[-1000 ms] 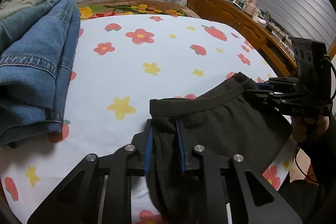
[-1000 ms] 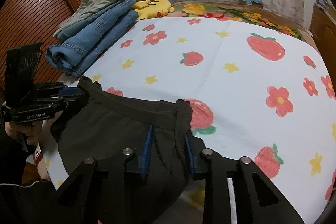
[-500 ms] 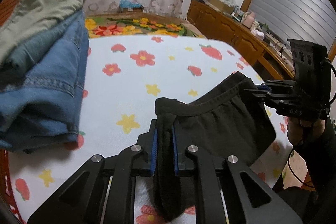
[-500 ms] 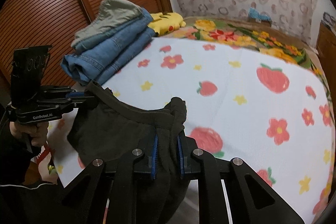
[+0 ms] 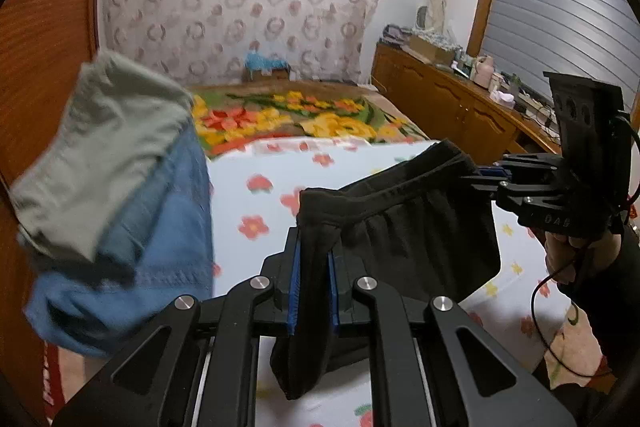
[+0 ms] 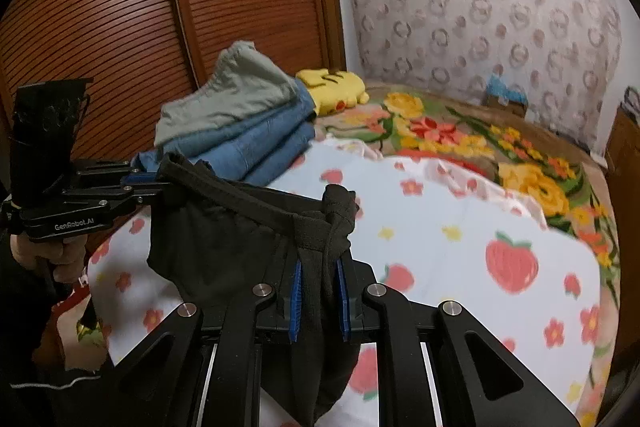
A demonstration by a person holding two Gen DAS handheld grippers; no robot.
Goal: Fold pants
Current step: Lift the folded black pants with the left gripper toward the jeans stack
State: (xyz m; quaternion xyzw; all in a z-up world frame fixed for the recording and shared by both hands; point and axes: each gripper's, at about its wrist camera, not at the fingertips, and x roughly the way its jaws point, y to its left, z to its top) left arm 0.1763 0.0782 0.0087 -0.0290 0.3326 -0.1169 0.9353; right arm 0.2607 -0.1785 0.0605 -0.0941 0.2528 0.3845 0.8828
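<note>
- Left wrist view: the left gripper (image 5: 314,287) is clamped on one end of the waistband of the black pants (image 5: 404,247), which hang lifted above the bed (image 5: 360,183) near its near edge. The right gripper (image 5: 486,175) pinches the other end, waistband stretched between them. A stack of folded clothes (image 5: 120,195) crowds the bed's left edge; the flowered sheet beyond the pants lies open. The right gripper's body reads "DAS".
- Right wrist view: the right gripper (image 6: 319,301) grips bunched waistband and drawstring. The left gripper (image 6: 158,183) is marked "GenRobot.AI".
</note>
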